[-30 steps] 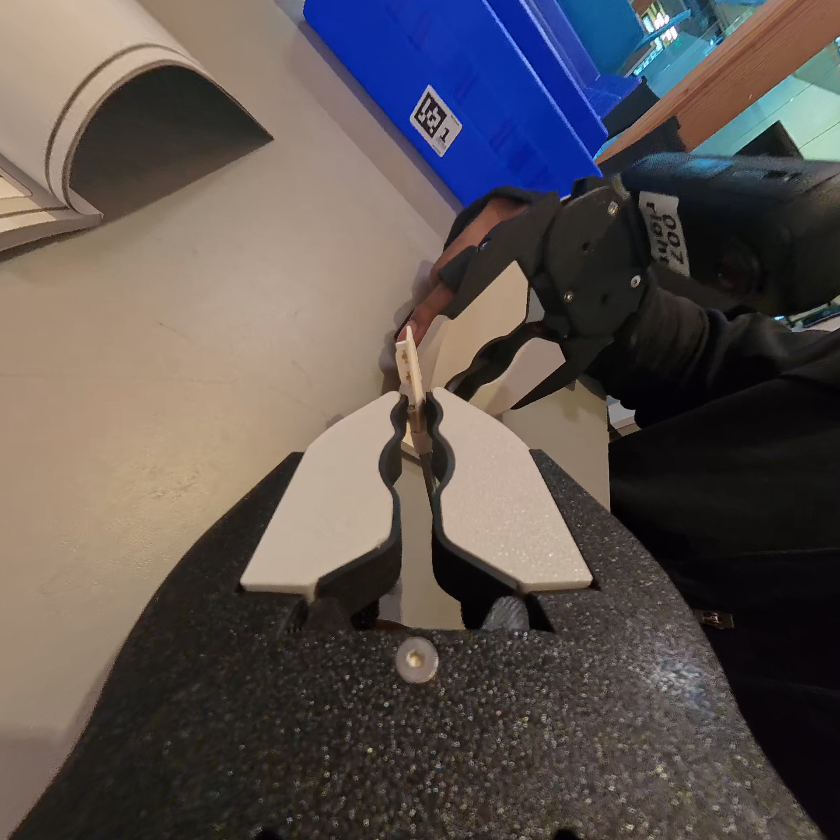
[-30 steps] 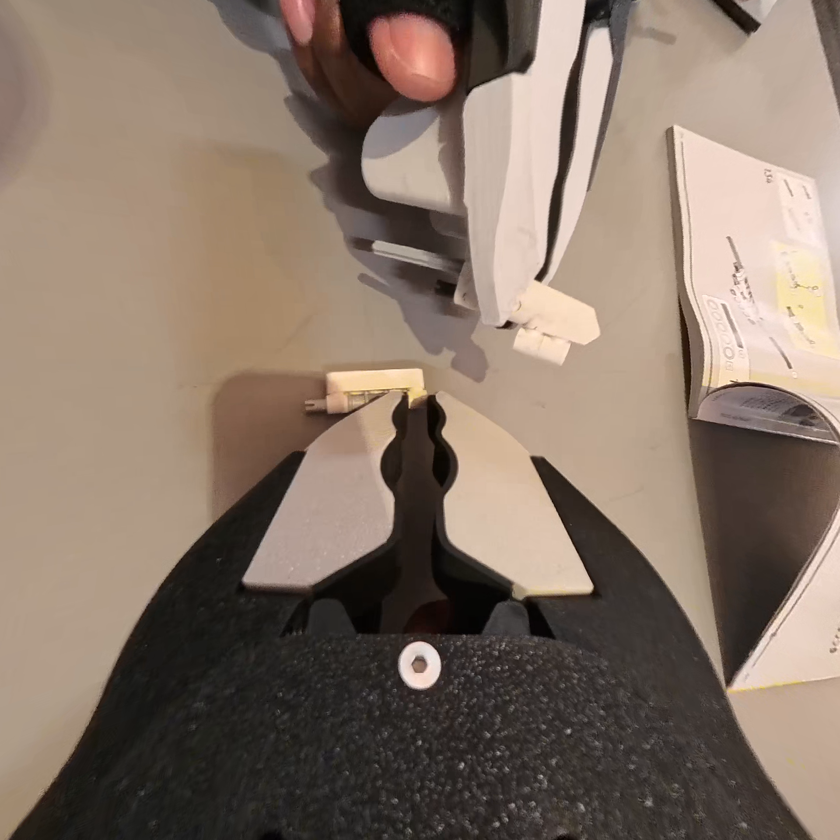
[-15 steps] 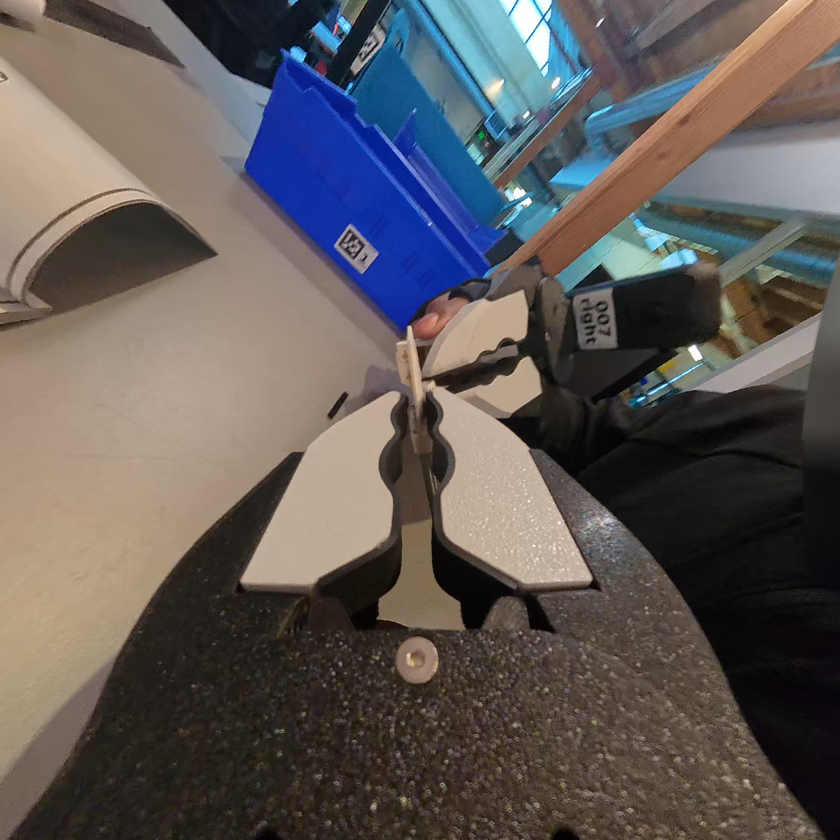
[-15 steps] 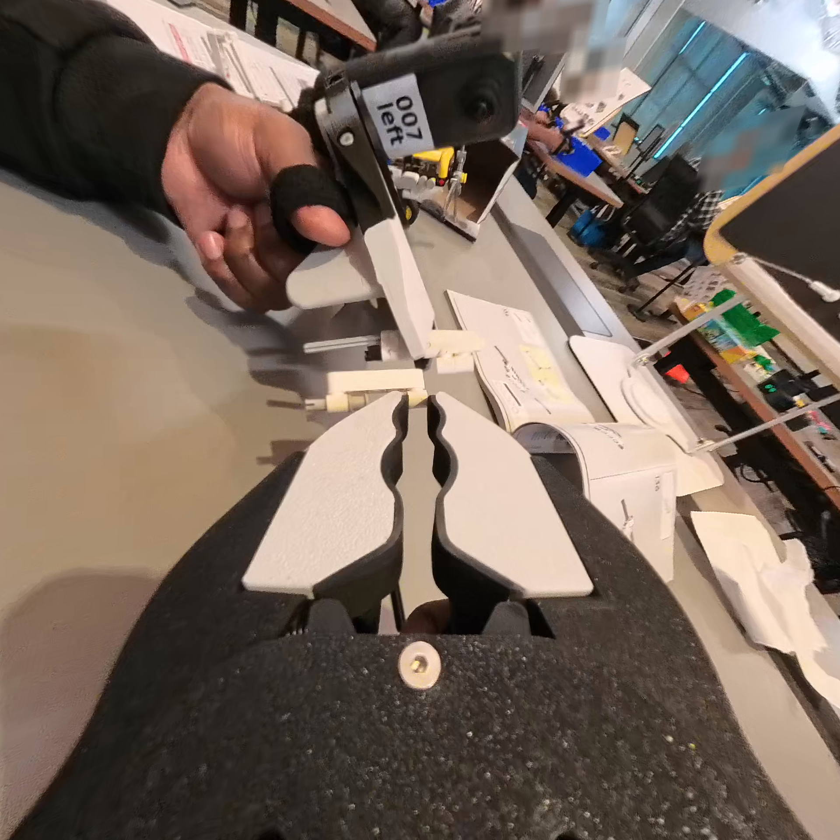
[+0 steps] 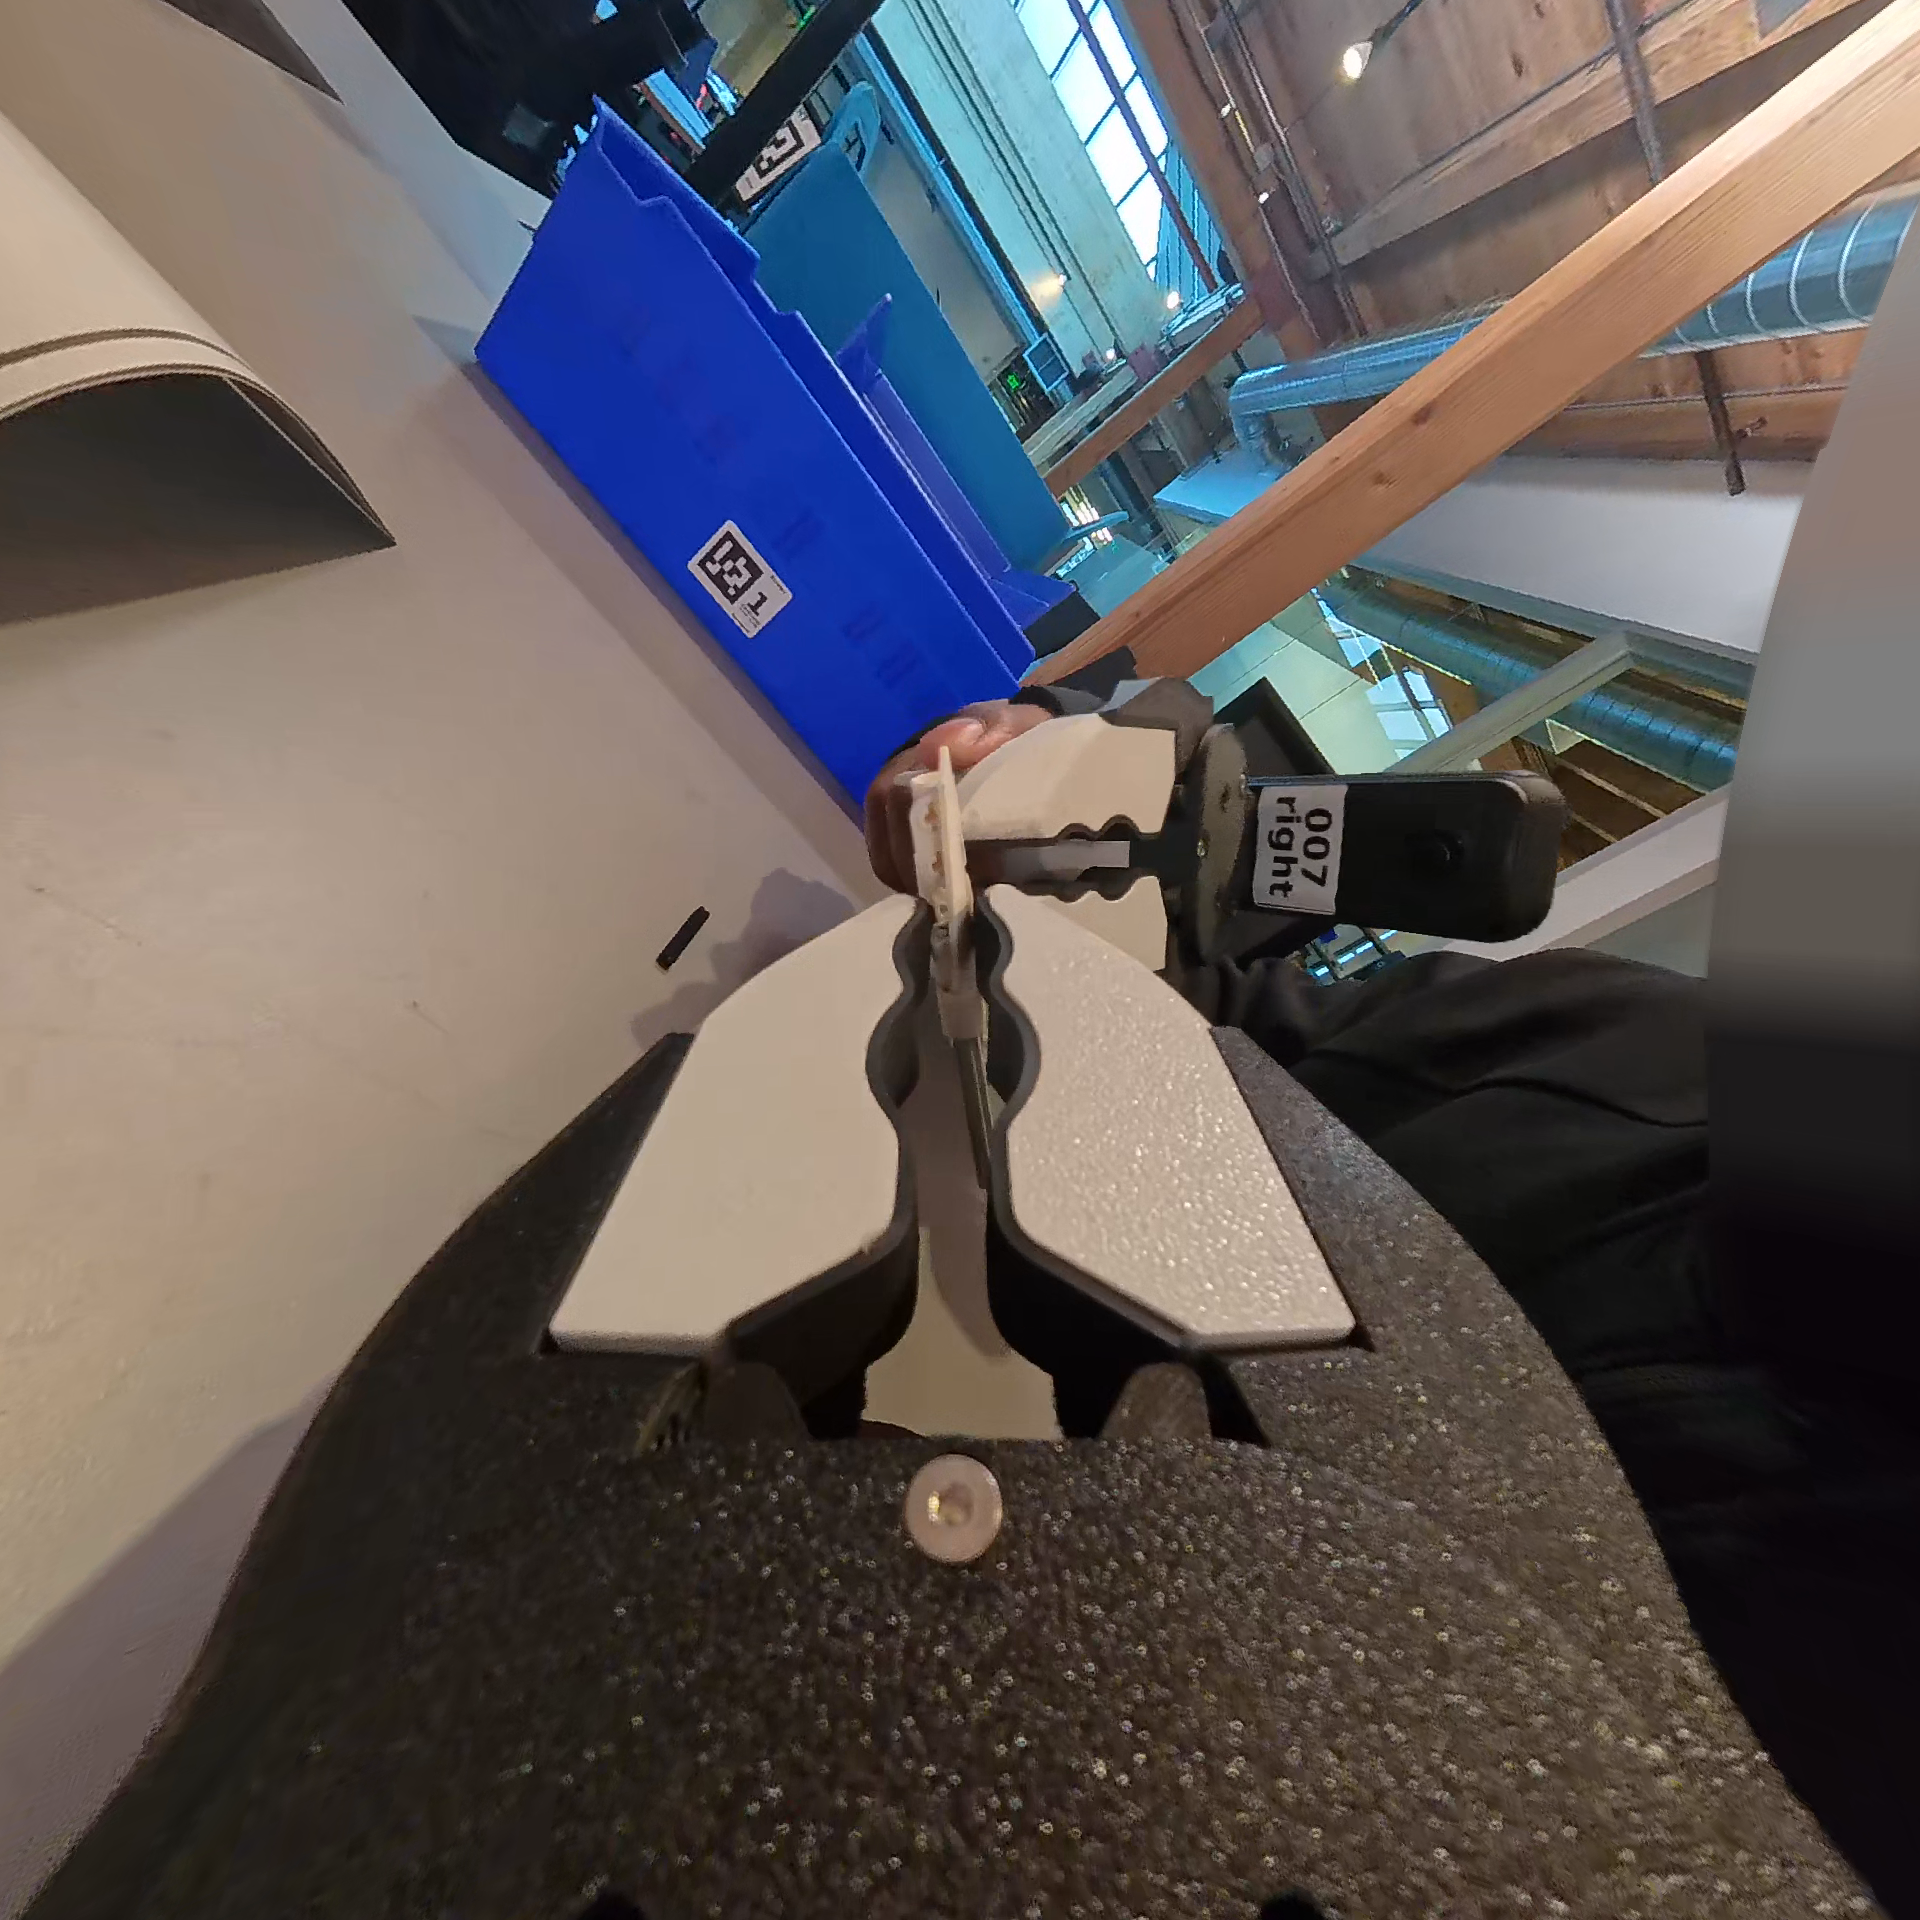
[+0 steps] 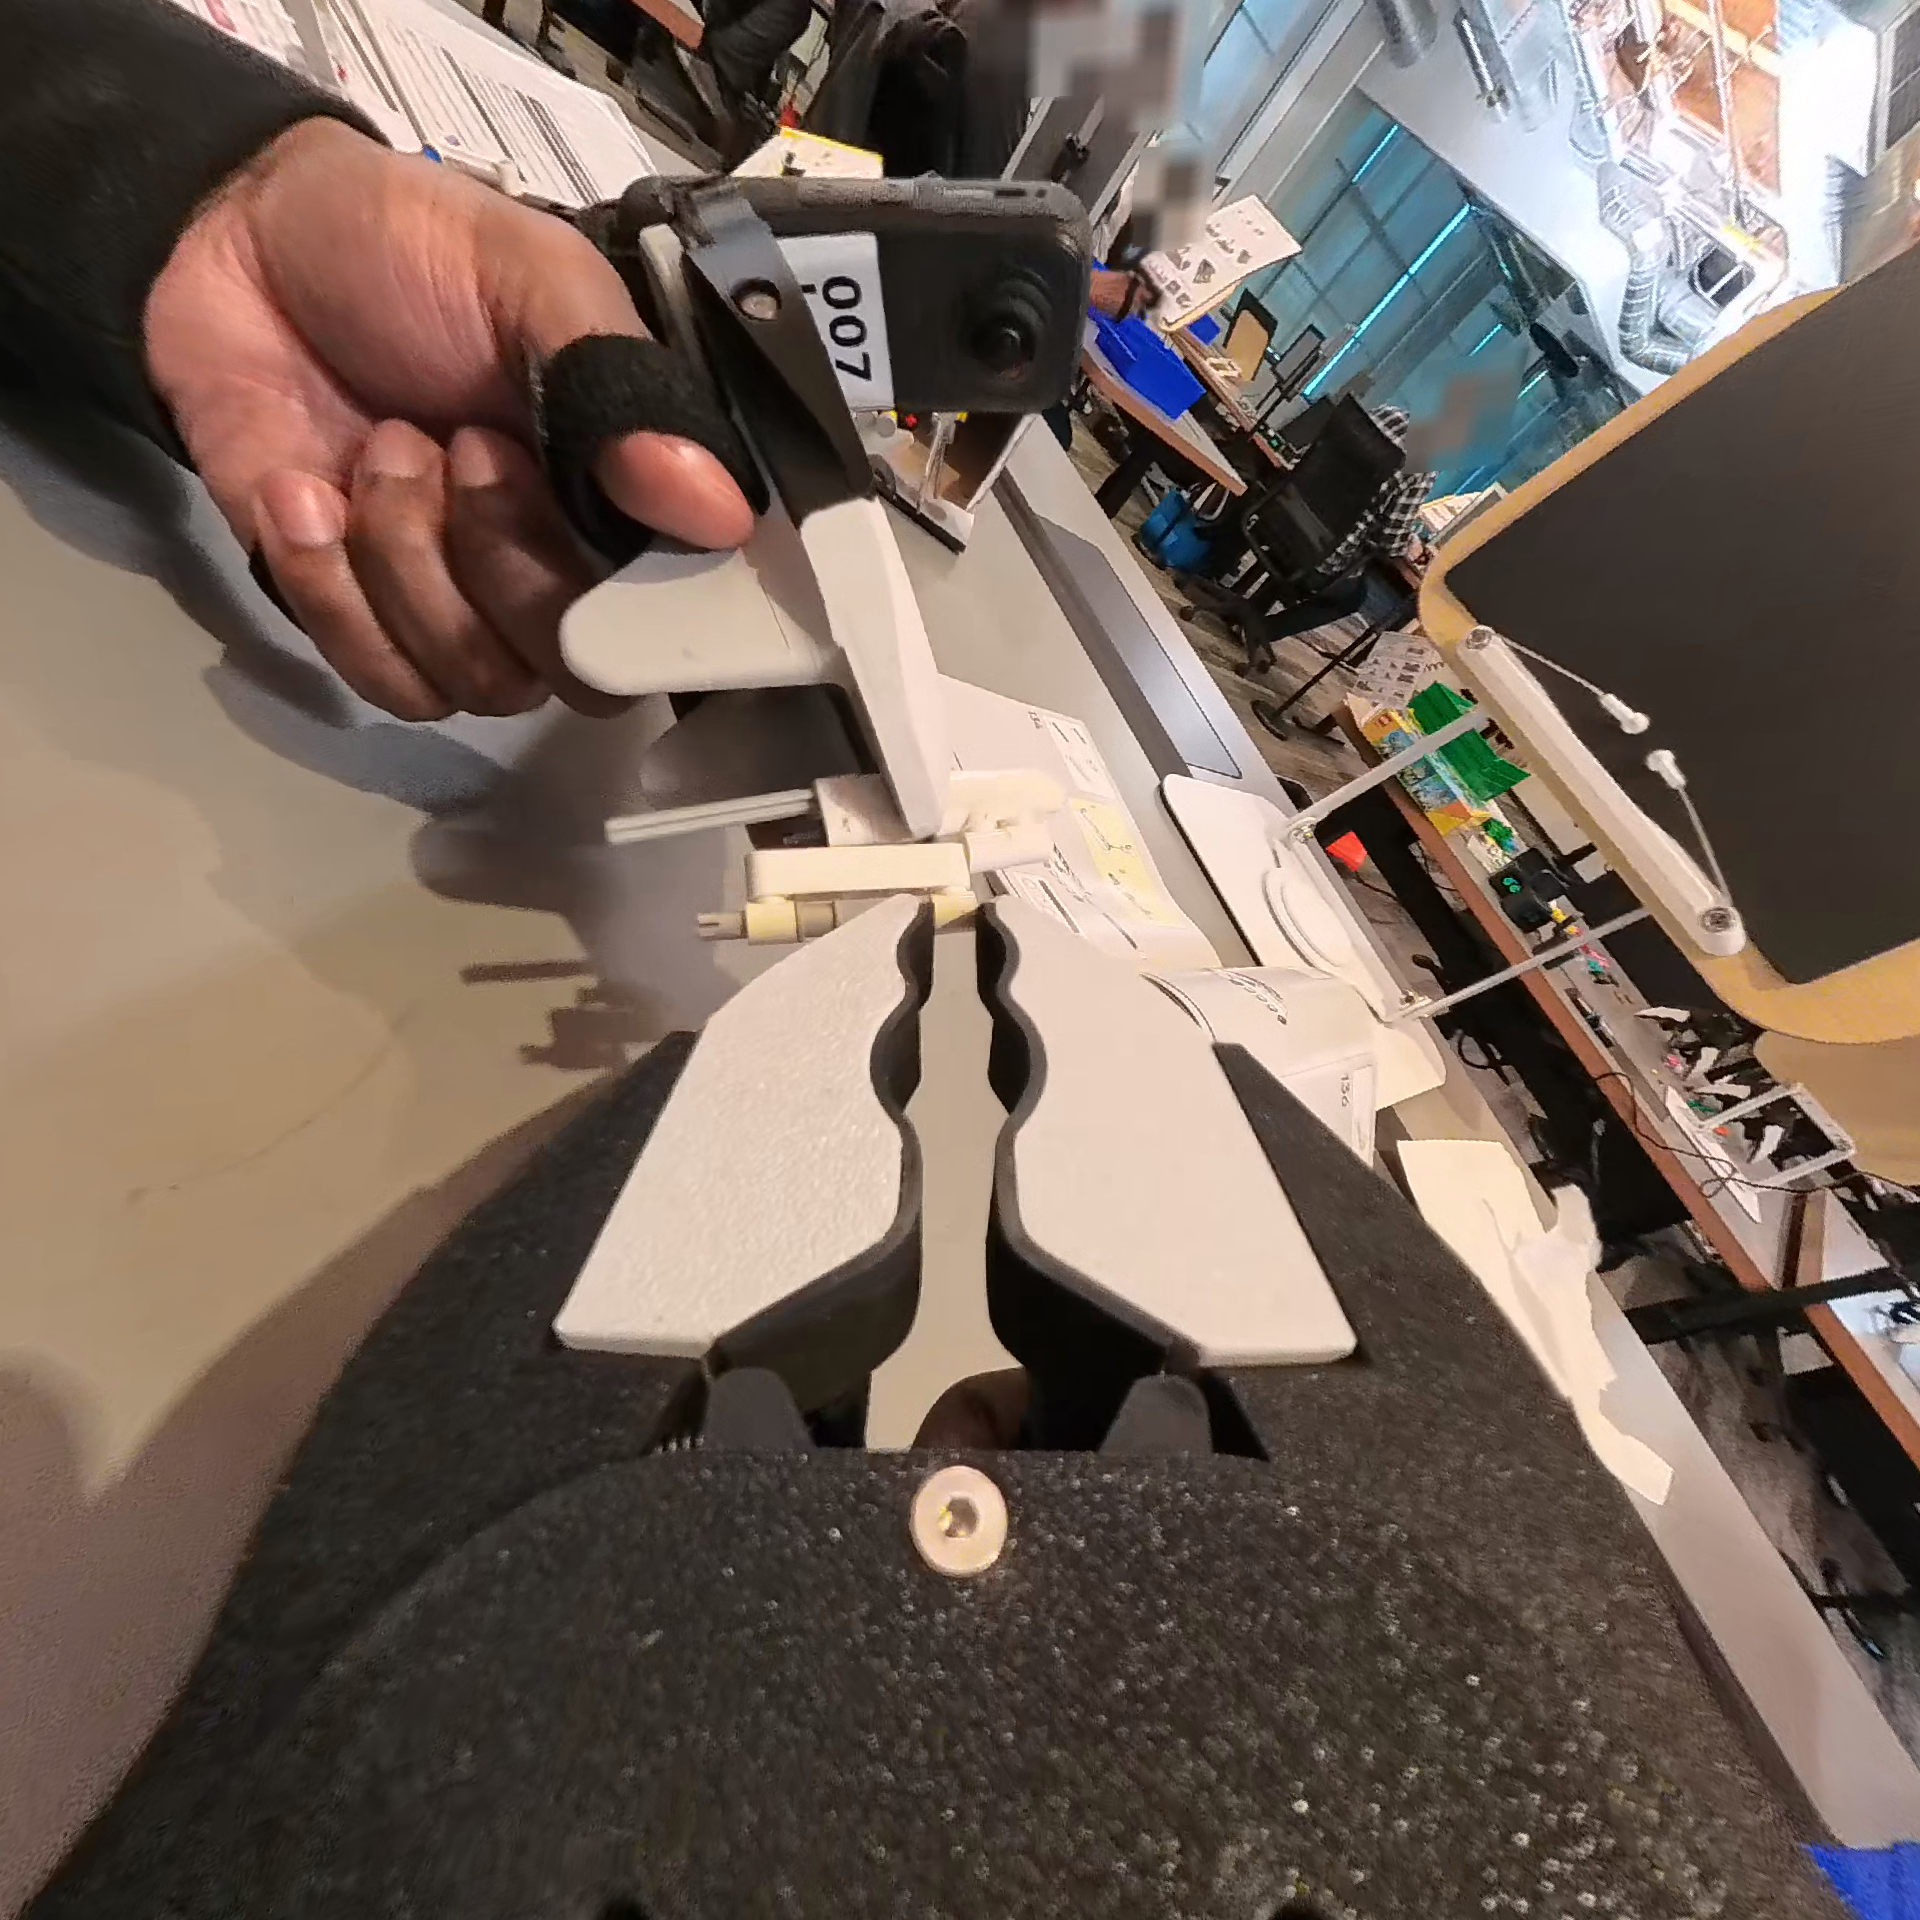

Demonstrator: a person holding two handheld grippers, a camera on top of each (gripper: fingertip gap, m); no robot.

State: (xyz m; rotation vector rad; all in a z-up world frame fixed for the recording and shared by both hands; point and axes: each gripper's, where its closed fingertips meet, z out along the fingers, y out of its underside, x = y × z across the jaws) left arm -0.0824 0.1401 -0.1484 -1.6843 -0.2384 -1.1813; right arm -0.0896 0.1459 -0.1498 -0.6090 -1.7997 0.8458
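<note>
- Above the grey table (image 5: 312,831), both grippers were raised and tipped toward each other. A second before, both cameras looked almost straight down at the tabletop; by this moment the room showed behind each tool.
- At its tips, the left gripper (image 5: 951,920) was clamped on a small cream brick piece (image 5: 940,831), both pads pressing its lower end. A thin grey axle (image 5: 971,1081) ran back between the fingers.
- Seen from the right wrist view, that same piece stuck out on both sides of the left tool, and a hand (image 6: 395,416) gripped the handle.
- Close below it, the right gripper (image 6: 951,914) was closed on the end of a cream bar assembly (image 6: 857,868). A short pin (image 6: 748,920) pointed left from it.
- Between the two held pieces the gap had shrunk. A second earlier they stood clearly apart; now the bar lay right under the left tool's piece. Whether they touched I cannot tell.
- Neither grip had altered over that second; both claws stayed tight on their parts.
- Beyond the pieces lay an open booklet (image 6: 1101,852), and in the left wrist view a blue bin (image 5: 748,499) stood at the table's edge.
- On the tabletop near the left tool's tips, a small black part (image 5: 683,937) lay alone.
</note>
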